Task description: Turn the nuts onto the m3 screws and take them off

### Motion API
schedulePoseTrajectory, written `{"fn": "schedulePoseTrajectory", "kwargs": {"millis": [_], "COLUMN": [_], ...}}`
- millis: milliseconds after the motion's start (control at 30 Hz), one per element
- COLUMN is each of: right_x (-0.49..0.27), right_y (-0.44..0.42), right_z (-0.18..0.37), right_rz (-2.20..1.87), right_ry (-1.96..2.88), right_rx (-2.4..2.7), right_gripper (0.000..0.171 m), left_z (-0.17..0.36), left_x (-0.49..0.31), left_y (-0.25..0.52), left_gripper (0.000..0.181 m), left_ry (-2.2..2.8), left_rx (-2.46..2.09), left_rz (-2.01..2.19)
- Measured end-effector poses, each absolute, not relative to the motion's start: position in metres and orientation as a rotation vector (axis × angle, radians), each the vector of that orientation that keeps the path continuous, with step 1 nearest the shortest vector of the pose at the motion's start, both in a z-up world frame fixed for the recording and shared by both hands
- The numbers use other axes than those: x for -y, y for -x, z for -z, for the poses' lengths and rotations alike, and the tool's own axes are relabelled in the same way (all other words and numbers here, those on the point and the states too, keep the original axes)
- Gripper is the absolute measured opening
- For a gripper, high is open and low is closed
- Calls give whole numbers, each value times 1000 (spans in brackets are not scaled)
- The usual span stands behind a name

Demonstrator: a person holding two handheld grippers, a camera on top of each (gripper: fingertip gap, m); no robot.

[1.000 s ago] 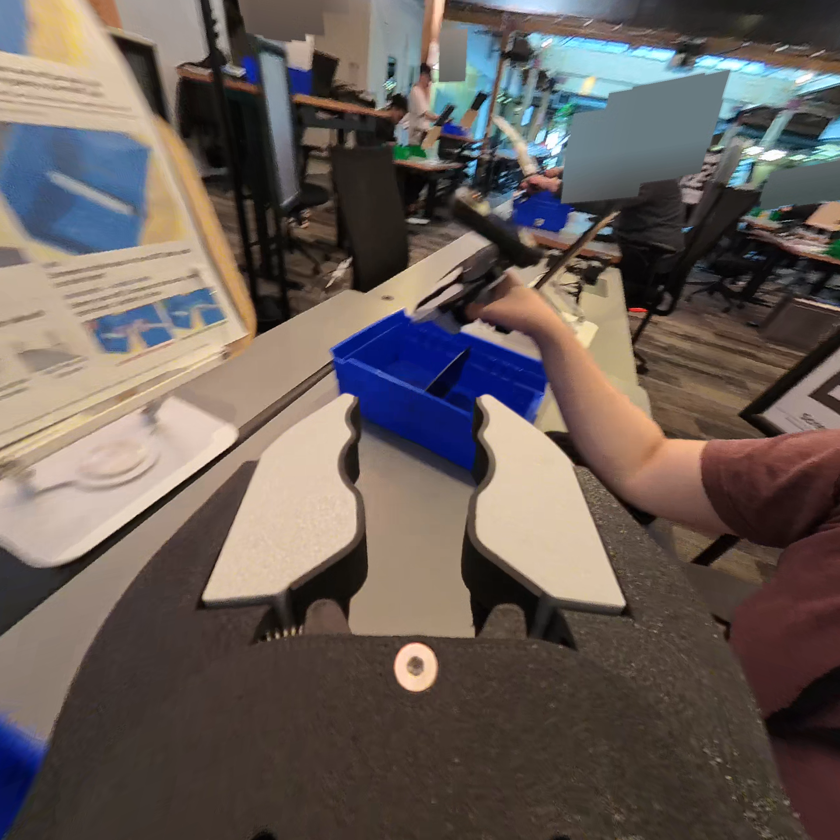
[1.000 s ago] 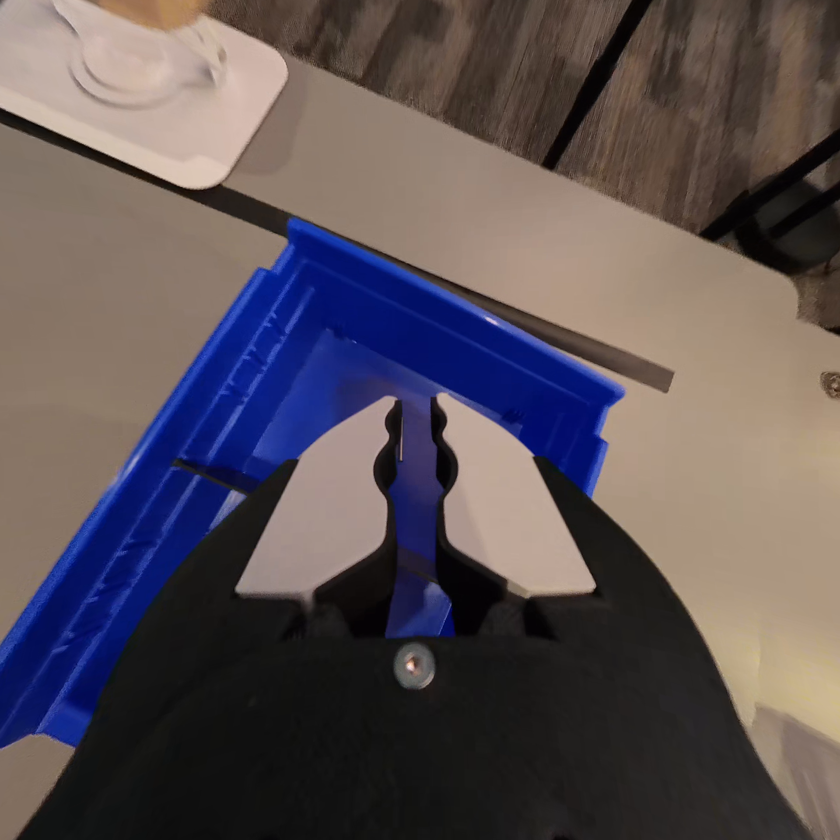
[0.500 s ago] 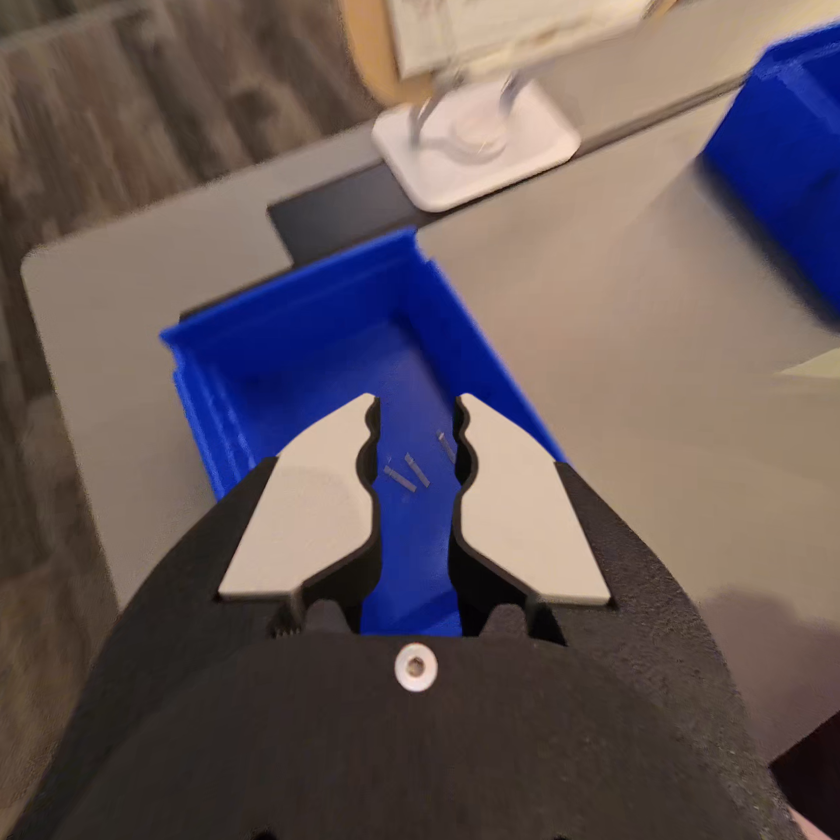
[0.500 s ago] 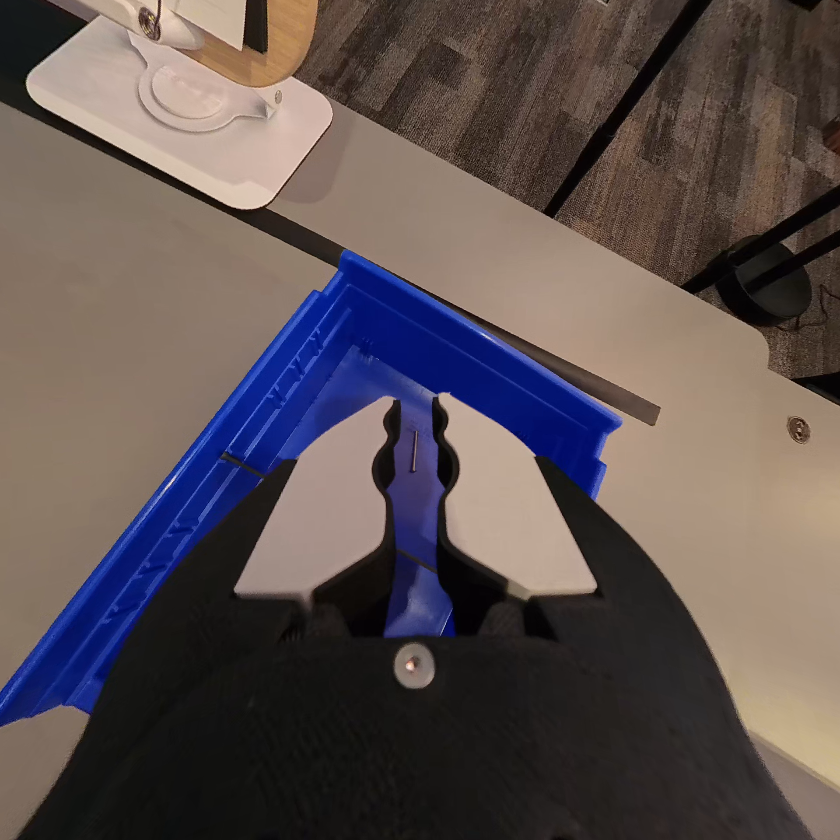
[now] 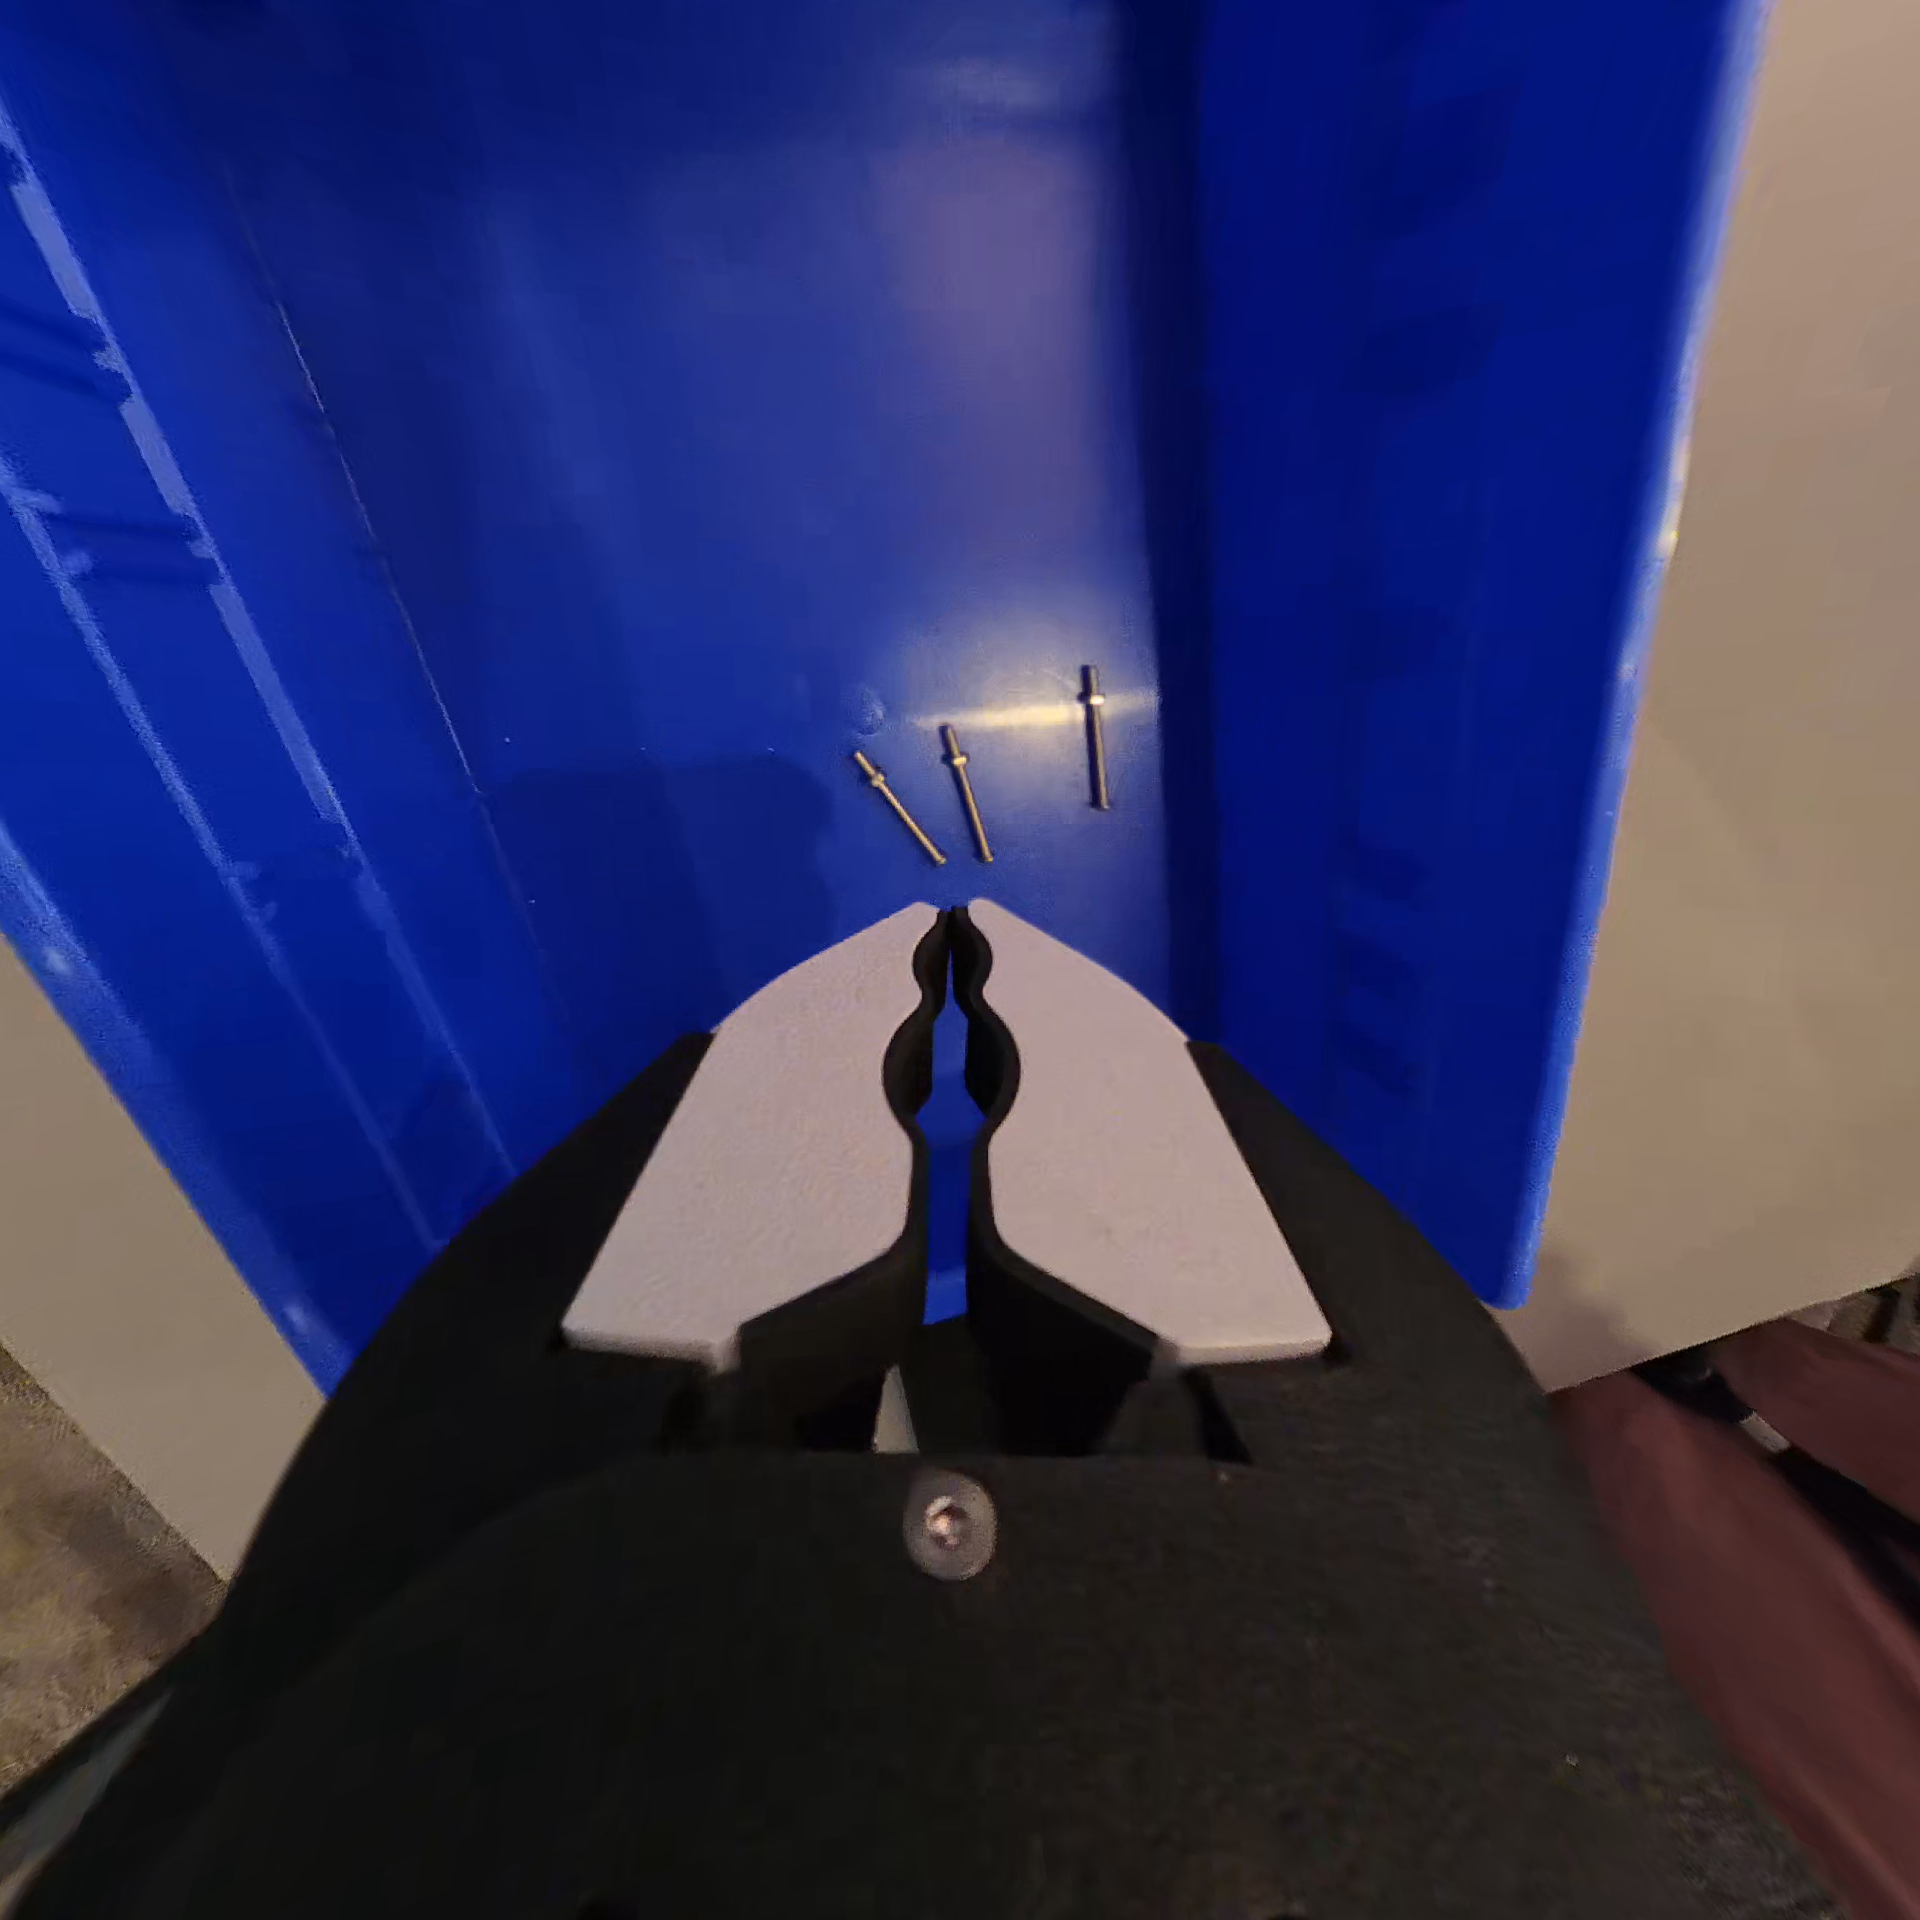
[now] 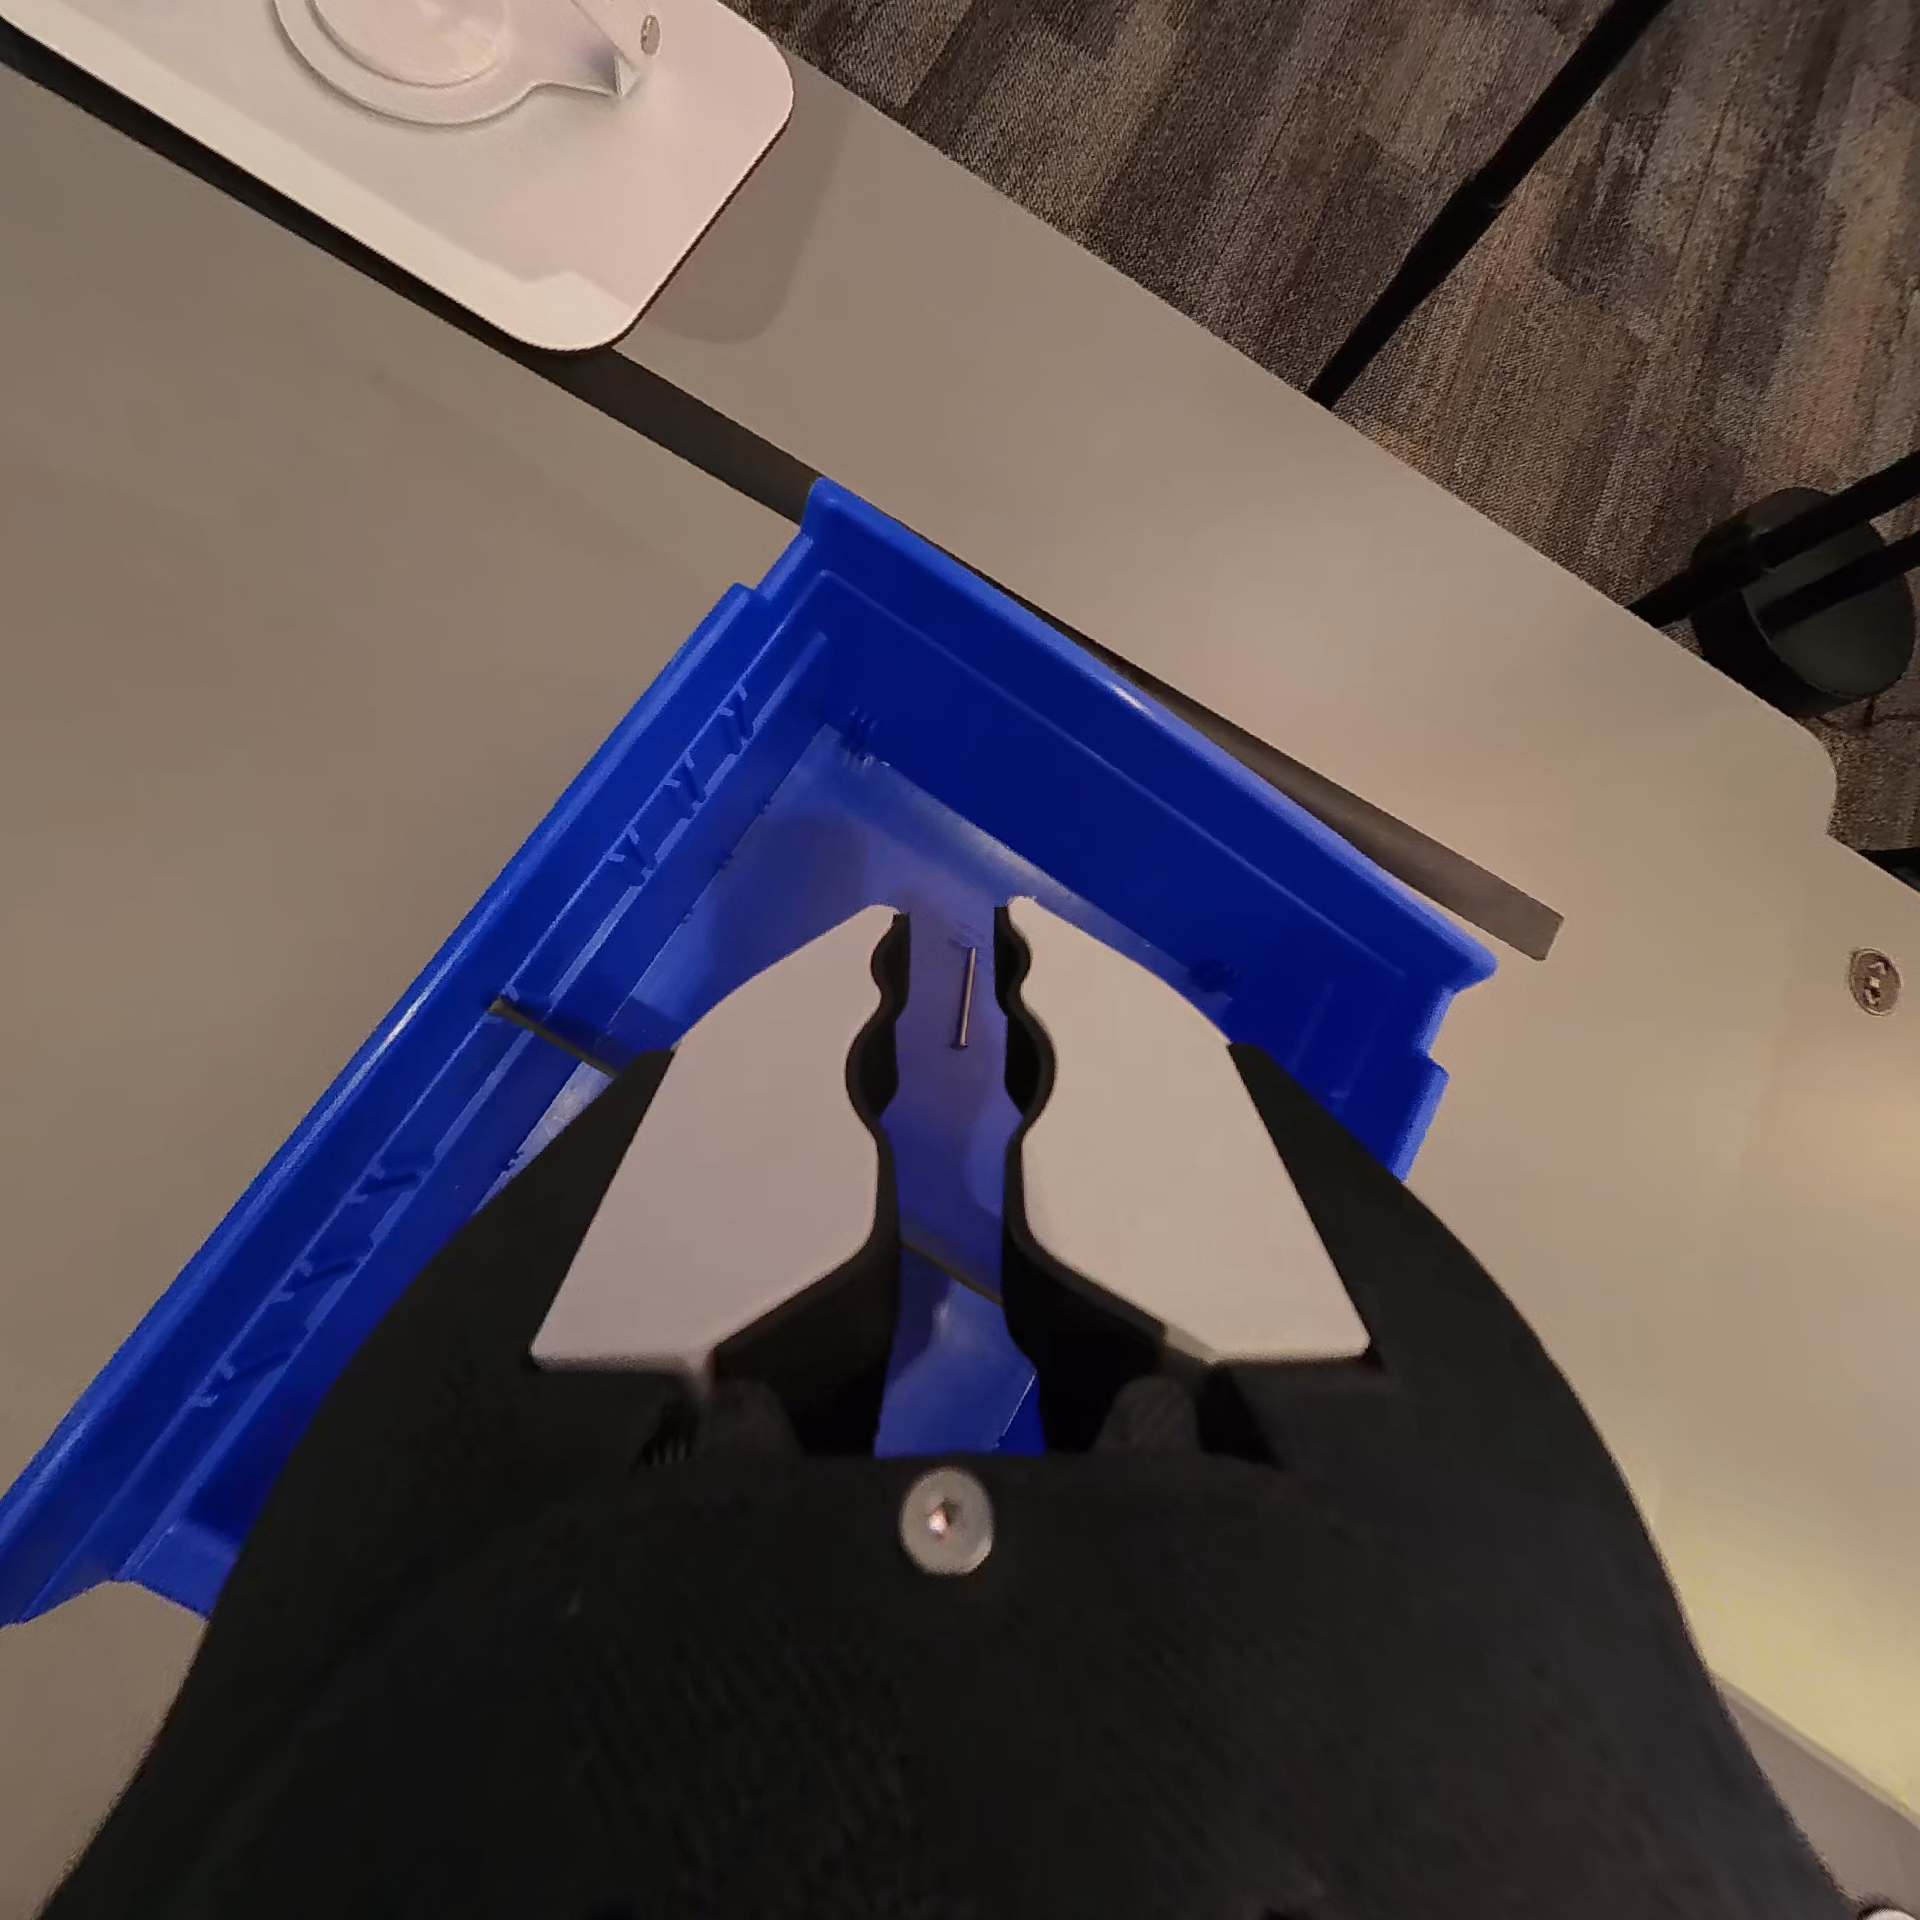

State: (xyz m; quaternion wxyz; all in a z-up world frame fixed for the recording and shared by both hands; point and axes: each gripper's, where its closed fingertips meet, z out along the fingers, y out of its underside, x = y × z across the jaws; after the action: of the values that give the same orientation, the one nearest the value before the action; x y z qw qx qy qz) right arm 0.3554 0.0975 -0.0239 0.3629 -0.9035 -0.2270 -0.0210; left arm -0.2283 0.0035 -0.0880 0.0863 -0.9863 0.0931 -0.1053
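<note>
In the left wrist view, three thin screws, each with a small nut near its head, lie on the floor of a blue bin [image 5: 1351,520]: one on the left [image 5: 900,808], one in the middle [image 5: 967,794], one on the right [image 5: 1094,738]. My left gripper [image 5: 953,910] is inside this bin with its tips together, just short of the two nearer screws; I see nothing between them. In the right wrist view, my right gripper [image 6: 951,914] is open a little above another blue bin [image 6: 1143,769]. A single thin screw [image 6: 965,997] lies on the bin floor between its fingers.
Both bins sit on a grey table [image 6: 312,623]. A white stand base [image 6: 499,156] is at its far left, beside a black seam strip [image 6: 1351,831]. A thin black divider [image 6: 551,1039] crosses the right bin. A maroon sleeve [image 5: 1766,1558] shows at lower right. My right fingertips sit around 60 cm from my left ones.
My left gripper swung from facing the room down into its bin, came close to the screws, and closed. My right gripper stays over its bin, held slightly open, with the view shifting a little.
</note>
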Motion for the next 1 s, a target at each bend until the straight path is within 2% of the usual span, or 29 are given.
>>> {"fn": "schedulePoseTrajectory", "kwargs": {"millis": [667,1000], "right_x": [-95,-94], "right_y": [-355,-353], "right_z": [30,30], "right_rz": [63,68], "right_ry": [2353,2356], "right_rx": [613,629], "right_gripper": [19,19], "left_z": [138,156], "left_x": [-9,-7], "left_y": [228,232], "left_gripper": [4,13], "left_ry": [3090,3177], "left_rx": [-238,-219], "left_rz": [308,239]}}
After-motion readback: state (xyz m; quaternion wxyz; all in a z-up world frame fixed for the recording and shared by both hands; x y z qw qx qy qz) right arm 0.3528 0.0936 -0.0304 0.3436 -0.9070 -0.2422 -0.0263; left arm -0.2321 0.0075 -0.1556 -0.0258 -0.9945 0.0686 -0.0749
